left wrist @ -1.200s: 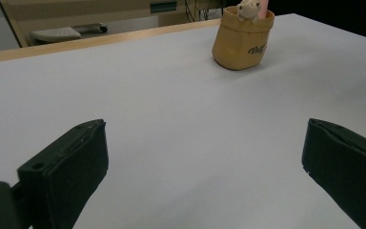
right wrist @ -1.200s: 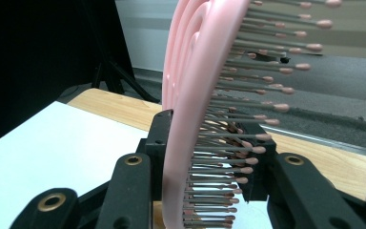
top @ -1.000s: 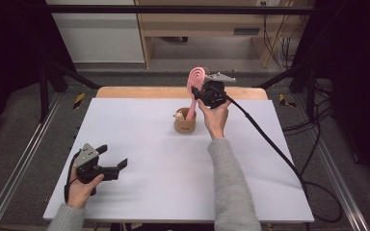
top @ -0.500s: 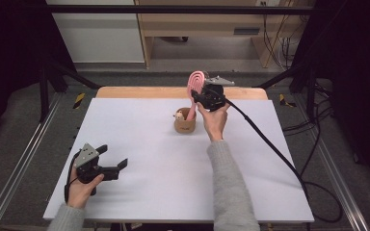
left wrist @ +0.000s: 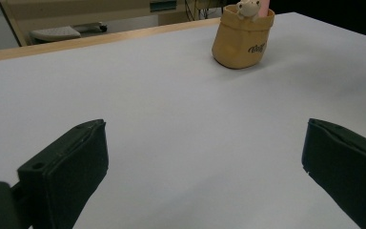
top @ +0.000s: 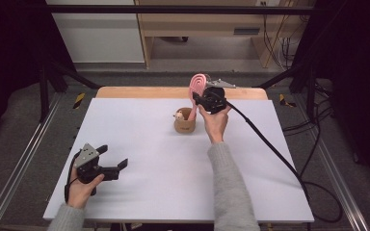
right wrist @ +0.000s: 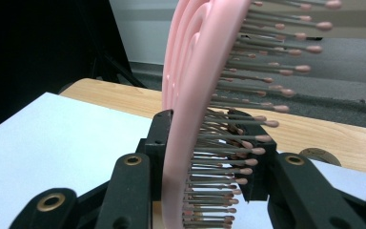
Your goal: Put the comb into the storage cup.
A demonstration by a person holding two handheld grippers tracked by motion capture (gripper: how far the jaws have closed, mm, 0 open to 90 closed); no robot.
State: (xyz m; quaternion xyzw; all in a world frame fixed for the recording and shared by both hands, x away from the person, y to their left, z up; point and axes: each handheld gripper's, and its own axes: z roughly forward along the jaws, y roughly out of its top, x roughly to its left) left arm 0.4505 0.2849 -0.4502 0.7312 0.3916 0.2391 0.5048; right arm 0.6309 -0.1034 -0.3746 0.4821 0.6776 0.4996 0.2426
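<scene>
A pink hairbrush (top: 198, 84) stands upright with its handle down in a small tan pouch (top: 185, 122) at the back middle of the white table. My right gripper (top: 200, 98) is shut on the brush's head; in the right gripper view the black jaws clamp the pink back and the bristles (right wrist: 228, 129). A small pale toy (top: 178, 115) peeks out of the pouch, also seen in the left gripper view as the toy (left wrist: 246, 8) in the pouch (left wrist: 241, 39). My left gripper (top: 117, 168) rests near the front left, open, with nothing between its jaws.
The white sheet (top: 144, 144) covers the table, with a wooden strip (top: 139, 92) along the back edge. A black cable (top: 270, 144) trails from the right gripper off the right side. Metal rails and dark floor flank the table.
The right gripper with the brush has shifted only slightly. The left gripper has stayed in place.
</scene>
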